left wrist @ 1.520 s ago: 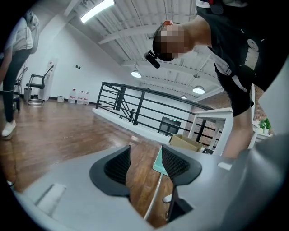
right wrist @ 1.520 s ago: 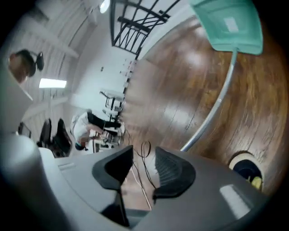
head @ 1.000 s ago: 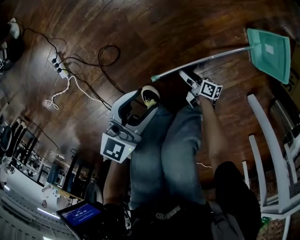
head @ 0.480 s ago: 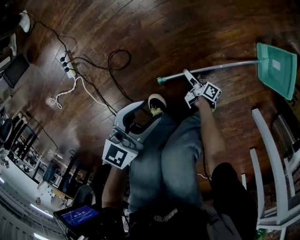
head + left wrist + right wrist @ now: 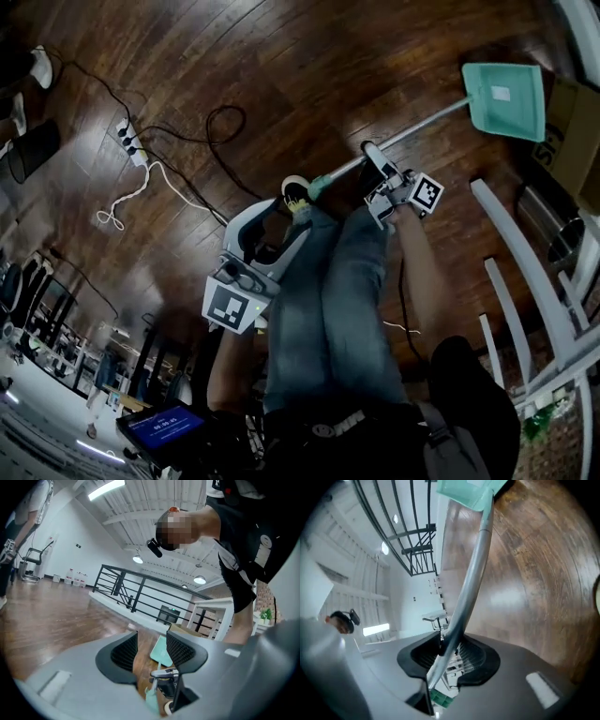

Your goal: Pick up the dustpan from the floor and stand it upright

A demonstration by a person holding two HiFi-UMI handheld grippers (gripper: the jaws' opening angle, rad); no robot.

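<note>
The dustpan has a teal pan (image 5: 502, 98) on the wooden floor and a long metal handle (image 5: 422, 127) that slants toward me and ends in a teal cap (image 5: 317, 186). My right gripper (image 5: 372, 157) grips that handle near the capped end; its jaws are closing, with the handle (image 5: 473, 559) running between the pads and the pan (image 5: 464, 491) at the far end. My left gripper (image 5: 278, 217) hangs open and empty beside my knee. In the left gripper view, the left gripper (image 5: 151, 651) frames the pan (image 5: 161, 652) between its spread jaws.
My legs in jeans (image 5: 328, 309) and a shoe (image 5: 298, 190) stand just under the handle's end. A power strip with cables (image 5: 127, 141) lies to the left. A white frame (image 5: 534, 272), a cardboard box (image 5: 572, 122) and a metal bin (image 5: 553, 230) crowd the right side.
My right gripper has come up with the handle, so the capped end now sits near my shoe and the handle slants more steeply. The left gripper has risen a little.
</note>
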